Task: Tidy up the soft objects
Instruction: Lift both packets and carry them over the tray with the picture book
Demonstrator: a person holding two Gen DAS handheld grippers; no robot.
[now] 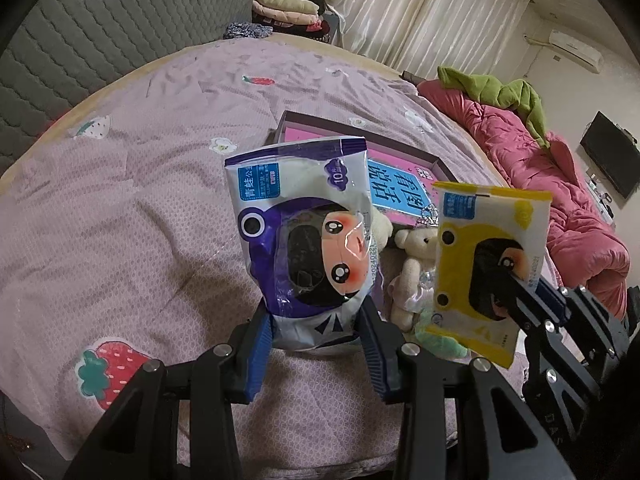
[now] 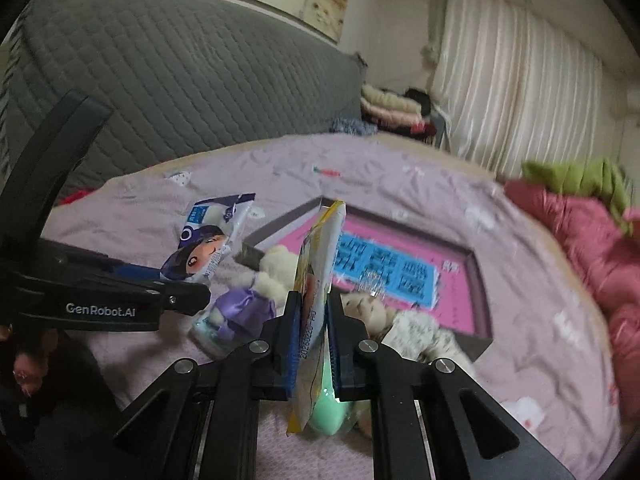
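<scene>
My left gripper [image 1: 316, 320] is shut on a purple tissue pack [image 1: 304, 232] with a cartoon face and holds it upright above the bed; the pack also shows in the right wrist view [image 2: 208, 244]. My right gripper [image 2: 312, 312] is shut on a yellow tissue pack [image 2: 316, 280], seen edge-on; in the left wrist view that pack [image 1: 488, 256] hangs to the right of the purple one. Below them lie cream teddy bears [image 1: 412, 268] [image 2: 400, 320], one in a purple dress [image 2: 244, 304].
A pink book with blue lettering [image 2: 400, 264] in a dark-rimmed box lies on the lilac strawberry-print bedspread [image 1: 120, 208]. A pink quilt [image 1: 540, 184] with a green cloth lies at the right. A grey quilted headboard [image 2: 180, 80] and folded clothes [image 1: 284, 8] stand behind.
</scene>
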